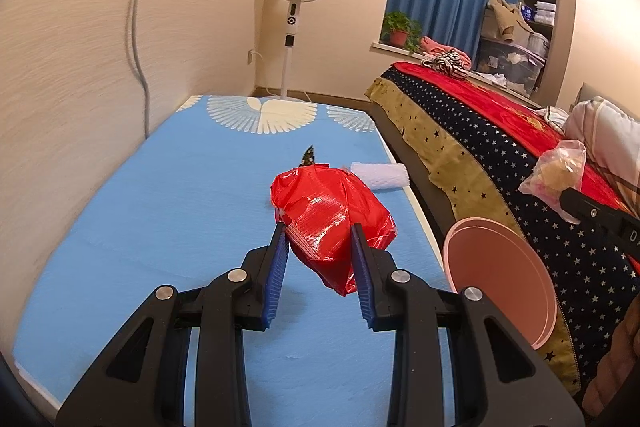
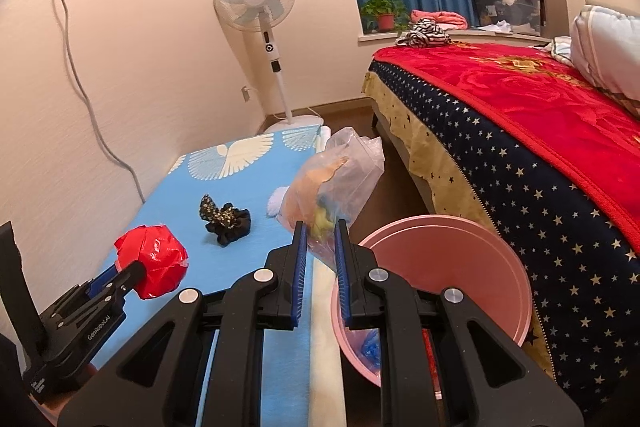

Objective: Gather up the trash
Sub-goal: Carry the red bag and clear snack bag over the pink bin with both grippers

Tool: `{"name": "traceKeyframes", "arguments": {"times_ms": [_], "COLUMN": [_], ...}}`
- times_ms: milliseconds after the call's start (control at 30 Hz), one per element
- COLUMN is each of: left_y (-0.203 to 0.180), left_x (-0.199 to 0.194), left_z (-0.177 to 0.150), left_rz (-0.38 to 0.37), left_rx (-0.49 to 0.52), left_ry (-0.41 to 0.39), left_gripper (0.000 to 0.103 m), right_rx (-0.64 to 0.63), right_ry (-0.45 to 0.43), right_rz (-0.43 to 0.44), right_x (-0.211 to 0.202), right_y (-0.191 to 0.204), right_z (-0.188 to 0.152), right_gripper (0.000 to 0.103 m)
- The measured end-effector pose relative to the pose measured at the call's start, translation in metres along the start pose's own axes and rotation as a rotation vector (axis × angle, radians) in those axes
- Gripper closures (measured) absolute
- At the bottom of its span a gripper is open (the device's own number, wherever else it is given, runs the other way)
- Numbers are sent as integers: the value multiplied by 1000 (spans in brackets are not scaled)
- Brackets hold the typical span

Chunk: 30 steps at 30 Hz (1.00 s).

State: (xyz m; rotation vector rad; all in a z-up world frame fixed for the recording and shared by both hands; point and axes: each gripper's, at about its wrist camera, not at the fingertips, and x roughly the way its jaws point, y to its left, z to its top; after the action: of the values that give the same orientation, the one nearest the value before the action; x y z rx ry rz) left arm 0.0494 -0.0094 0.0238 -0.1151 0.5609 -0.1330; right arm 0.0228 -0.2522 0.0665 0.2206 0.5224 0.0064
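Observation:
My left gripper (image 1: 319,229) is shut on a crumpled red plastic bag (image 1: 330,215) and holds it above the blue mat (image 1: 160,211); the bag also shows in the right wrist view (image 2: 154,261). My right gripper (image 2: 321,227) is shut on a clear plastic bag (image 2: 336,183) with yellow and orange scraps inside, held just left of the pink bin (image 2: 448,279). That bag shows at the right of the left wrist view (image 1: 558,175). The pink bin (image 1: 500,279) stands between the mat and the bed and holds some blue trash.
A black patterned scrunchie (image 2: 224,217) and a white roll (image 1: 380,175) lie on the mat. A bed with a starred cover (image 2: 540,163) stands to the right. A standing fan (image 1: 298,7) and a wall cable (image 2: 80,79) are behind the mat.

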Motion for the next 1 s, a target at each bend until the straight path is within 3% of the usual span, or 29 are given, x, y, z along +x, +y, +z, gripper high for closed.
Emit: {"name": "traceKeyframes", "arguments": {"times_ms": [433, 1000], "left_y": [-27, -72], "left_x": [23, 46], "left_z": [-3, -8], "left_rz": [-44, -127], "left_rx": [31, 71], "left_ry": [18, 36], "left_gripper": [72, 72], "right_rx": [24, 96], "right_ry": [4, -22], "right_rz": [-47, -189], "right_x": [13, 13], "right_y": [-16, -59], "right_z": [1, 2], "right_gripper": [88, 88]}}
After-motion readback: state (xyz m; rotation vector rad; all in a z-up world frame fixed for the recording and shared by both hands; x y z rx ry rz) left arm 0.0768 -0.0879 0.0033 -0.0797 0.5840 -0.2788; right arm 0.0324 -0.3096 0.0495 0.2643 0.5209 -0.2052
